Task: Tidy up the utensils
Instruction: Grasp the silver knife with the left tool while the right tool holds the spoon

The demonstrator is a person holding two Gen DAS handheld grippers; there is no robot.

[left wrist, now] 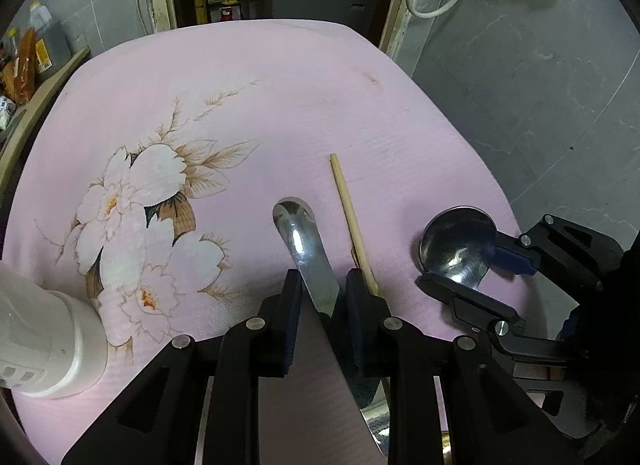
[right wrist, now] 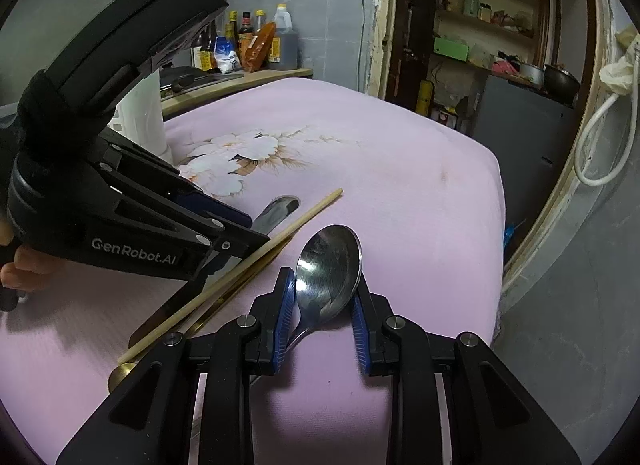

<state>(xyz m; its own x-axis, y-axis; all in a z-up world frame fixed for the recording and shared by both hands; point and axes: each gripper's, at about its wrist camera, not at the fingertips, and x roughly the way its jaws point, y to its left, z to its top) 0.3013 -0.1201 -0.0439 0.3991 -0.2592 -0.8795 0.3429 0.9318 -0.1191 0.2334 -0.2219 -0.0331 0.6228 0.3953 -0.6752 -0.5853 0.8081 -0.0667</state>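
A steel table knife [left wrist: 298, 241] lies on the pink flowered cloth [left wrist: 280, 105], its rounded tip pointing away. My left gripper [left wrist: 324, 277] straddles its blade, open, with a dark gap beside the right pad. A wooden chopstick [left wrist: 352, 221] rests just right of that gripper. Further right, my right gripper [left wrist: 460, 261] is shut on the bowl of a steel spoon [left wrist: 456, 241]. In the right wrist view the spoon [right wrist: 330, 269] sits upright between the blue pads [right wrist: 285, 301] of the right gripper [right wrist: 324, 281]. The left gripper [right wrist: 254, 231] hangs over the knife [right wrist: 280, 205] and chopstick [right wrist: 280, 237].
A white cylindrical holder [left wrist: 48, 341] stands at the cloth's left side. A round brass utensil end [right wrist: 122, 371] lies near the chopstick. Bottles [right wrist: 256, 45] line a shelf behind. The cloth's right edge [right wrist: 496, 225] drops to grey floor.
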